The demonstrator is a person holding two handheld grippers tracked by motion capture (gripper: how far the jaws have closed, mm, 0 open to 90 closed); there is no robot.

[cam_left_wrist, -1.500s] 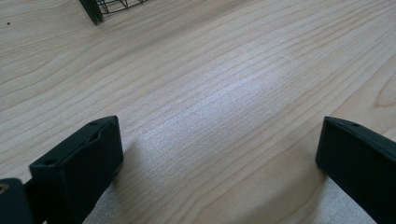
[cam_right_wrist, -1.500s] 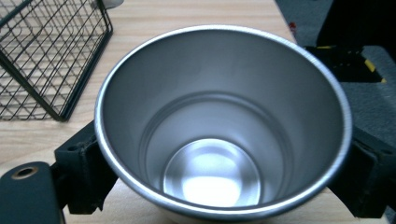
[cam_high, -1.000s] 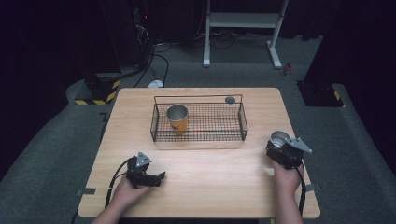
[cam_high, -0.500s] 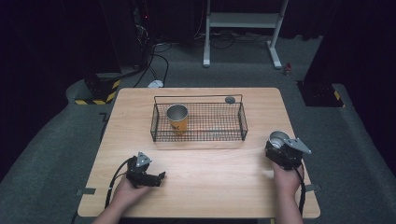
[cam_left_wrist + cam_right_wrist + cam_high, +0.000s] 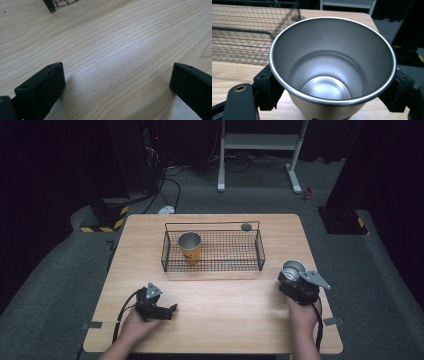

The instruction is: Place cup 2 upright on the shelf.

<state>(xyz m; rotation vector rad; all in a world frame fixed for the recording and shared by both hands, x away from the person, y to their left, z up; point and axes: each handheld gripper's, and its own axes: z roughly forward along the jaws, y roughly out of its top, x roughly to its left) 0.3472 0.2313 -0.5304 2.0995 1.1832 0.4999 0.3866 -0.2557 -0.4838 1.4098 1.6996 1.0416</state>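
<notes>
My right gripper [image 5: 296, 279] sits at four o'clock on the table [image 5: 225, 315], its jaws closed on both sides of a steel cup [image 5: 332, 67] held upright just above the wood. The basket [image 5: 212, 251] stands at twelve o'clock, close beyond the cup, with an orange cup [image 5: 190, 246] upright in its nine o'clock end. My left gripper [image 5: 165, 310] rests at seven o'clock, jaws spread wide over bare wood, holding nothing, well apart from the right.

Wooden table [image 5: 225, 305]: wire basket [image 5: 212, 251] toward far edge, small dark disc [image 5: 245, 226] behind it.
</notes>
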